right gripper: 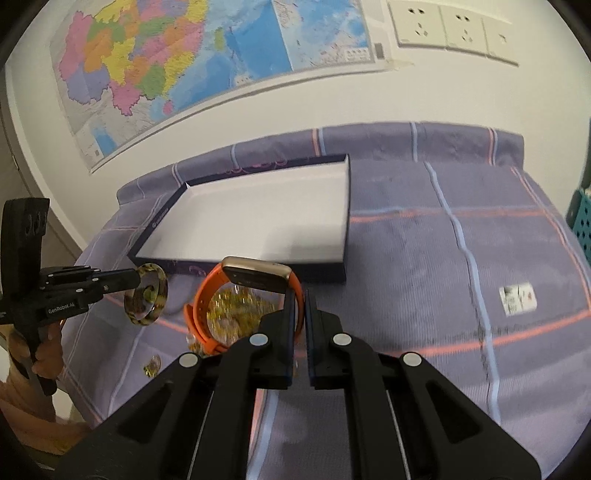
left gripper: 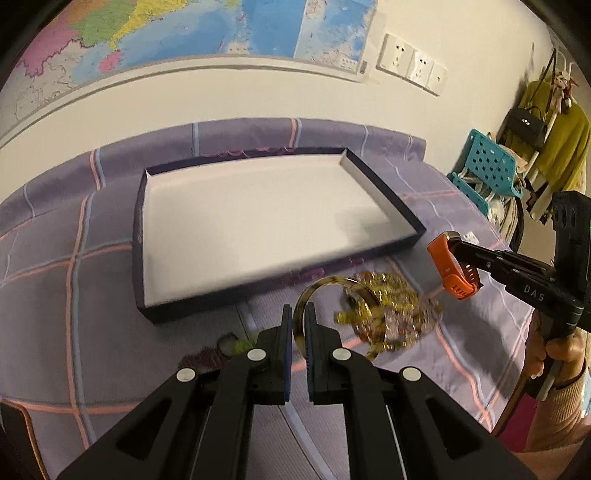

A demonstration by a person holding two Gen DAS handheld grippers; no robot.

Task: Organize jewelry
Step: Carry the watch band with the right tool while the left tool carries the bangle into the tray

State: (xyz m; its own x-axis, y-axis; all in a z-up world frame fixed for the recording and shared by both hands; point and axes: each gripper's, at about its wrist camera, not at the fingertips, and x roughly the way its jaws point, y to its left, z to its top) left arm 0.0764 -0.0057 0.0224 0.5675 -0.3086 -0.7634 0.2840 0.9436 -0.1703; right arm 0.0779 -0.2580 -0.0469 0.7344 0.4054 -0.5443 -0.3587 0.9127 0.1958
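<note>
Jewelry is seen in three places. A tortoiseshell bangle [left gripper: 301, 325] is clamped between the closed jaws of the left gripper [left gripper: 299, 314], and an orange watch [right gripper: 255, 295] with a gold case is pinched by its strap between the closed jaws of the right gripper [right gripper: 300, 299]. Both pieces are held above the purple checked cloth [right gripper: 424, 258]. A blurred heap of gold-coloured jewelry [left gripper: 384, 314] is left on the cloth, just beyond the left gripper and to its right, below the watch. A small gold piece [right gripper: 152, 365] is seen lying alone on the cloth to the lower left of the right gripper.

Ahead of both grippers a shallow dark tray [left gripper: 138, 251] with a white inside is placed on the cloth; nothing is seen lying in it. Its near wall stands between the grippers and the white floor. Behind the tray a map [right gripper: 184, 62] and wall sockets [right gripper: 447, 29] are fixed to the wall. To the far right of the left gripper a teal basket [left gripper: 487, 162] and hanging clothes [left gripper: 565, 147] are visible.
</note>
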